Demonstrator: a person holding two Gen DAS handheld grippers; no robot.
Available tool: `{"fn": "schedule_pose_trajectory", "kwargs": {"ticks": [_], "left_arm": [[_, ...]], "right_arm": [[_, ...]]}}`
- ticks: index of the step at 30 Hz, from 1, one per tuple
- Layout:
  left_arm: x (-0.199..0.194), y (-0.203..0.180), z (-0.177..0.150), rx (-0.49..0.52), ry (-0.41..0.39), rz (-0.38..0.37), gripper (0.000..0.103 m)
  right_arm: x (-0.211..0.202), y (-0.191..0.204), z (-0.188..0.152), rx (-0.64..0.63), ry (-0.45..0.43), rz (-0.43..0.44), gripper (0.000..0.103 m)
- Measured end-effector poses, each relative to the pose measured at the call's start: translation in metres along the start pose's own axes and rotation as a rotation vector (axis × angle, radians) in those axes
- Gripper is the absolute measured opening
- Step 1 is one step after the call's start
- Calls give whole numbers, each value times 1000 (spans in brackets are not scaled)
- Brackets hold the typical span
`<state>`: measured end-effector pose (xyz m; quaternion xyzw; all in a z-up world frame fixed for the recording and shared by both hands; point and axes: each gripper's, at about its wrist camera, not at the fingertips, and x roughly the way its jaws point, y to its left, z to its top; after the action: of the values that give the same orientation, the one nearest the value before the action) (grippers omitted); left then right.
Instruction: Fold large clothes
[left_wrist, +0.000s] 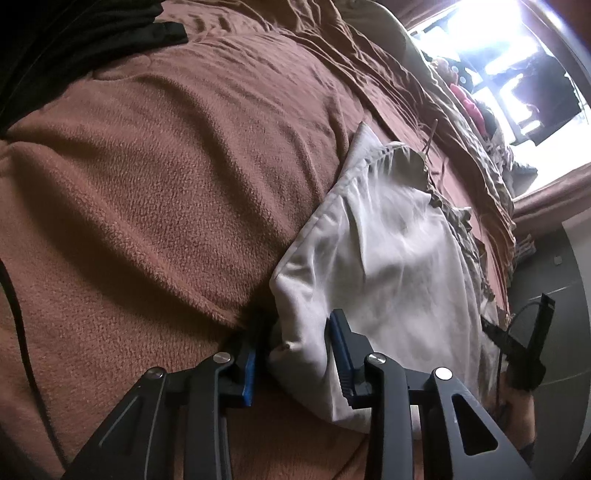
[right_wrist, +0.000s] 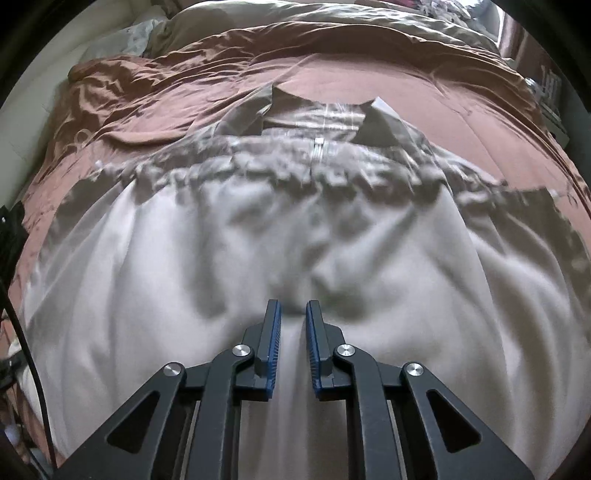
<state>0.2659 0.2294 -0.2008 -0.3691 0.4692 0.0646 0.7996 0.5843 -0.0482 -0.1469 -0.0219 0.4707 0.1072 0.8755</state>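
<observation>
Folding is barely starting. White garment (right_wrist: 258, 236), a dress or long top with a ruffled band and a collar, is lying spread nearly flat on the brown blanket (left_wrist: 155, 177) covering the bed; collar end is facing away in the right wrist view, and no fold is showing across the body yet. Left hand-held gripper (left_wrist: 295, 350) is straddling one corner of the cloth at the hem edge, with a bunch of fabric sitting between the jaws and looking pinched. Right hand-held gripper (right_wrist: 293, 332) is hovering over the middle of the lower part, jaws nearly together, a thin gap showing, nothing visibly caught. Remaining, by my read: lifting the edge over, folding sides or sleeves in, halving, flattening. Picture is blurring, so finer creases are not readable.
</observation>
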Motion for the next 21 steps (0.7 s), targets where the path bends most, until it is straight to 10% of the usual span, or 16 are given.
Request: {"fn": "schedule_pose_trajectory", "kwargs": {"ticks": [11, 21], "left_arm": [[6, -2, 6, -29, -14, 10, 23], [-42, -36, 8, 0, -100, -106, 15]], "right_arm": [[-8, -16, 45, 29, -34, 44, 11], [-76, -25, -47, 101, -44, 203, 11]]}}
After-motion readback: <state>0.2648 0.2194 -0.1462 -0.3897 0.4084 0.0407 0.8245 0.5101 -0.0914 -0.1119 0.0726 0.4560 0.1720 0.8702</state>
